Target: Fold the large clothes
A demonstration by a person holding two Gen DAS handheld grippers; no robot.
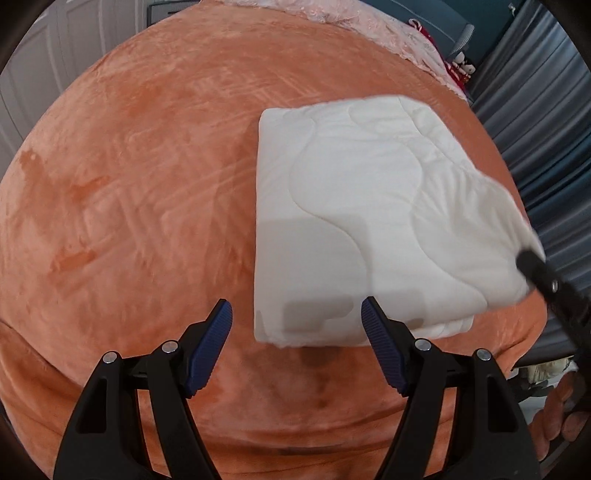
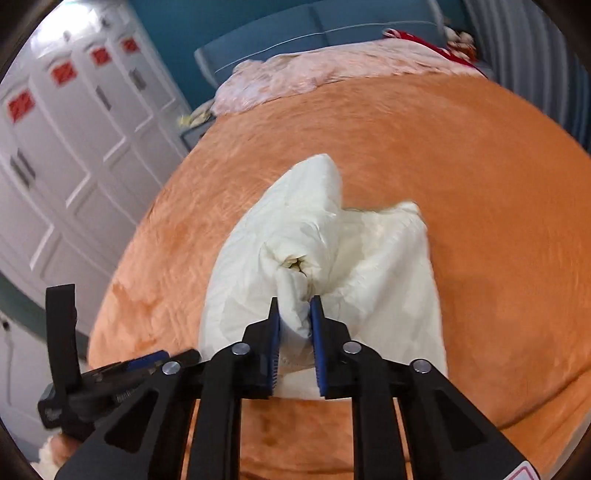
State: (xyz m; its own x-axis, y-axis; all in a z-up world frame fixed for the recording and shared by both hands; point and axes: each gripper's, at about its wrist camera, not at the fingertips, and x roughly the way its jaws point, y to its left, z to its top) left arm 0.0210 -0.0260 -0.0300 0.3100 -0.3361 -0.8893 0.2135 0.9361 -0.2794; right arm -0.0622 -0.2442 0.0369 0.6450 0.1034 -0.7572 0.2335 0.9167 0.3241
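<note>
A white quilted cloth [image 1: 369,192] lies folded into a thick rectangle on the orange plush bed cover [image 1: 129,184]. My left gripper [image 1: 295,306] hovers open over the cloth's near left corner, with nothing pressed between its blue pads. In the right wrist view the cloth [image 2: 388,277] is bunched and pulled up from the bed cover [image 2: 480,166]. My right gripper [image 2: 294,306] is shut on a pinched fold of it. That gripper's black finger [image 1: 532,258] shows at the cloth's right corner in the left wrist view. The left gripper [image 2: 147,360] appears low on the left.
White wardrobe doors [image 2: 55,147] stand left of the bed. Pink lacy bedding [image 2: 314,74] and a blue headboard [image 2: 332,26] lie at the far end. A grey curtain [image 1: 546,122] hangs on the right. A person's hand [image 1: 554,421] shows at the lower right.
</note>
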